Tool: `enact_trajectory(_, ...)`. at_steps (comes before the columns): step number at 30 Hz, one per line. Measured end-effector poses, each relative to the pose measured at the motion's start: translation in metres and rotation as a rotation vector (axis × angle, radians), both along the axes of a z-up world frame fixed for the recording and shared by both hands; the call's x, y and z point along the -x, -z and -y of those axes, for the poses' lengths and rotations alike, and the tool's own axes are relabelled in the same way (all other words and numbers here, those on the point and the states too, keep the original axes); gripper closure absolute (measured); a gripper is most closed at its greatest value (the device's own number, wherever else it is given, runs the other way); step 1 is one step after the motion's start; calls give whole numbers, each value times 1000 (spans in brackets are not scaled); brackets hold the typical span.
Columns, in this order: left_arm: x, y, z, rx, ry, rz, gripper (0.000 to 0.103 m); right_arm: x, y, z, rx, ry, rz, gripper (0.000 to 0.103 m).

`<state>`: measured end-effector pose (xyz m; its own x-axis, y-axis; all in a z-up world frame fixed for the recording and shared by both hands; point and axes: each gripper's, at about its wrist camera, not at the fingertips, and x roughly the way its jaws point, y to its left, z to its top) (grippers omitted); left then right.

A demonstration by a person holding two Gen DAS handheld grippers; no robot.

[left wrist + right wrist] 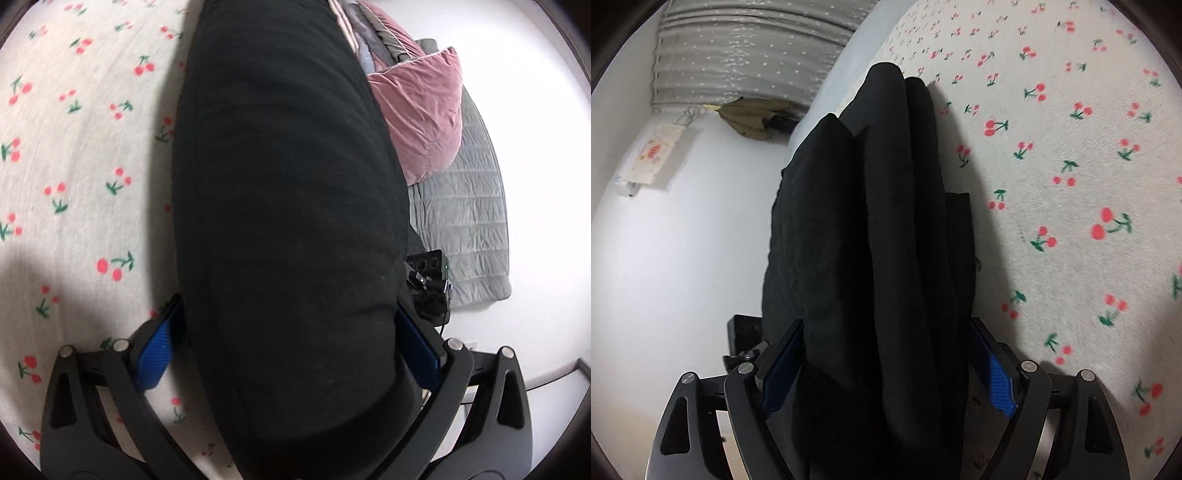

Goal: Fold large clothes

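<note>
A large black garment (288,206) fills the middle of the left wrist view, bunched thick between my left gripper's (291,343) blue pads (159,354). The left gripper is shut on it. In the right wrist view the same black garment (871,236) hangs in several folded layers between my right gripper's (886,365) blue pads (999,384), which are shut on it. The garment is lifted against the cherry-print bedsheet (74,155), also seen in the right wrist view (1071,166).
A pink pillow (424,114) and a grey quilted blanket (469,221) lie by the garment in the left view. The other gripper's body (430,284) shows beside the cloth. A grey curtain (746,48), white wall and an olive object (750,116) show in the right view.
</note>
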<state>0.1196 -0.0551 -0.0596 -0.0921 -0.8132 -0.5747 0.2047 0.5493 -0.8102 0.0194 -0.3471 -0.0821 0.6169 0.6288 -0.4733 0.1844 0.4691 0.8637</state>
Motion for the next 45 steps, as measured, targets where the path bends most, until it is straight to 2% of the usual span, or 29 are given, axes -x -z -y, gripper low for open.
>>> enact_trajectory(2, 3, -5, 6, 0, -5, 53, 0, -3, 0, -2, 4, -10, 22, 17)
enact_trajectory(5, 4, -10, 10, 0, -41, 90, 0, -7, -3, -11, 37, -18, 55, 18)
enact_trajectory(7, 4, -8, 10, 4, -62, 105, 2, -10, -5, -16, 46, -25, 77, 25)
enact_trajectory(9, 4, -14, 9, -3, -86, 118, 12, -12, -9, -18, 42, -21, 97, 35)
enact_trajectory(12, 9, -25, 6, -21, -103, 170, 23, -6, -22, -23, 82, -13, 139, 45)
enact_trajectory(15, 11, -42, -4, -32, -137, 242, 26, -6, -45, -36, 119, -9, 215, 51)
enact_trajectory(18, 8, -54, -24, -27, -184, 268, 27, -15, -66, -59, 173, -22, 257, 52)
enact_trajectory(26, -6, -83, -126, -10, -338, 343, 27, -71, -107, -143, 225, -125, 352, 54)
enact_trajectory(33, -13, -96, -243, -18, -551, 393, 27, -155, -139, -258, 255, -288, 416, 54)
enact_trajectory(40, -13, -93, -327, -64, -734, 438, 27, -230, -140, -370, 252, -422, 455, 54)
enact_trajectory(43, -13, -86, -343, -93, -783, 461, 27, -253, -131, -408, 247, -458, 462, 54)
enact_trajectory(45, -19, -70, -345, -134, -801, 440, 25, -270, -117, -427, 246, -472, 436, 54)
